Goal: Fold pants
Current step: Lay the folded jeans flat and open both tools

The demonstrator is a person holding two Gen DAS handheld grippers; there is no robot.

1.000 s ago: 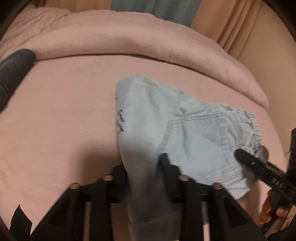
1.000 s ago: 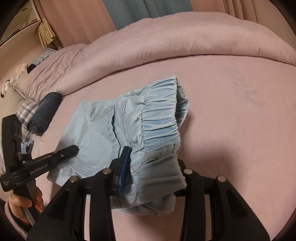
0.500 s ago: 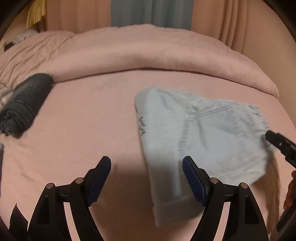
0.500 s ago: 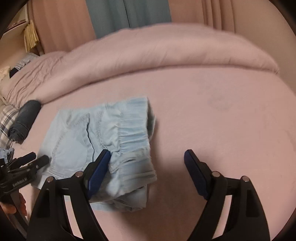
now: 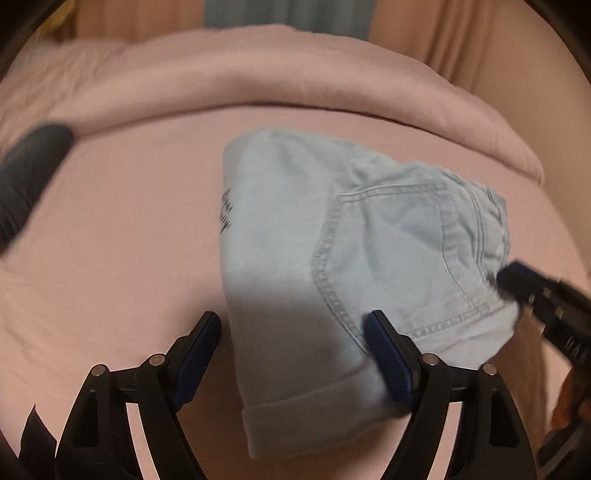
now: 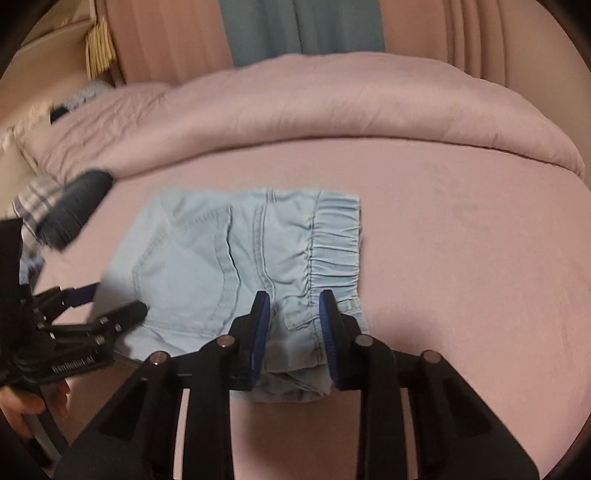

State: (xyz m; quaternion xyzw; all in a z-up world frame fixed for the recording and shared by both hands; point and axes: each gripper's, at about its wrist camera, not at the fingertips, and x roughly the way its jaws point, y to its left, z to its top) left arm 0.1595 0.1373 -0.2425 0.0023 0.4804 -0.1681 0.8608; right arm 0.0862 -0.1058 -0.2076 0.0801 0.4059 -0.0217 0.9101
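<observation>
A pink bed (image 6: 461,295) fills both views. Mid-frame, folded pants (image 6: 240,258) are straddled by the widening left gripper (image 5: 291,354); the closing right gripper (image 6: 293,317) brackets the waistband.

Folded pants (image 6: 243,254) lie flat on bed sheet (image 6: 461,295), centre of right wrist view. Waistband at 3 o'clock side of pants, back pocket at 9. Rolled-back duvet (image 6: 332,114) behind pants at 12; curtain (image 6: 303,29) behind duvet. Rolled dark garment (image 6: 75,210) on sheet at 10, apart from pants. Right gripper (image 6: 295,317) at 6, straddling waistband corner. Left gripper (image 5: 291,354) in left wrist view at 6, straddling cuffed end of pants (image 5: 332,258).
</observation>
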